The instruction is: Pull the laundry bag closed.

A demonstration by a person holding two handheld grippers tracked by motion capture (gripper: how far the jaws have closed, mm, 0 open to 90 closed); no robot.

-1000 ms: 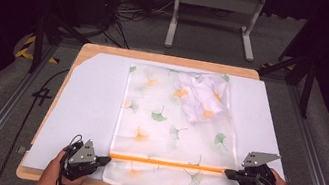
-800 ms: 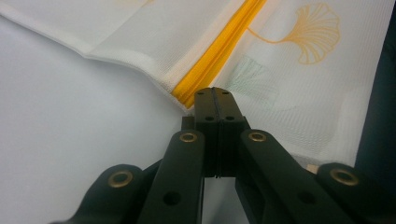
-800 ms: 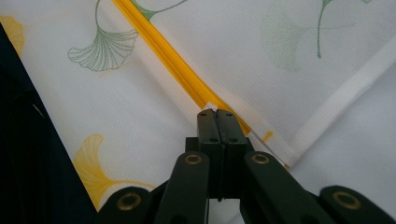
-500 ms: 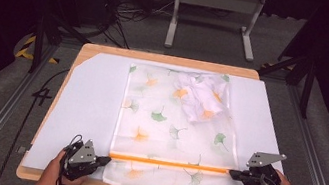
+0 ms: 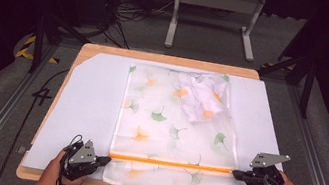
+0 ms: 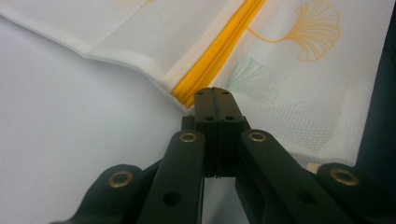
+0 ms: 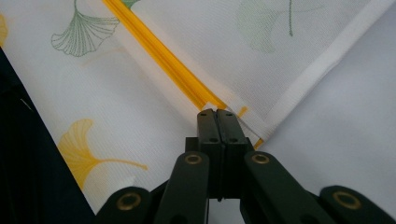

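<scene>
Mesh bag (image 5: 175, 124) with leaf prints lies flat mid-frame on the tabletop (image 5: 89, 105). At lower left, my left gripper (image 5: 103, 159) has its fingers pinched together at one end of the orange zipper (image 5: 171, 163). The zipper runs straight across to lower right, where my right gripper (image 5: 236, 174) pinches the other end.

Left gripper (image 6: 212, 93) and right gripper (image 7: 217, 114): matte black paired jaws on black linkage arms with brass-coloured pivot rivets and small screw holes. Grey three-cornered plate (image 5: 270, 160) atop the right gripper; black cables trail rearward.
</scene>
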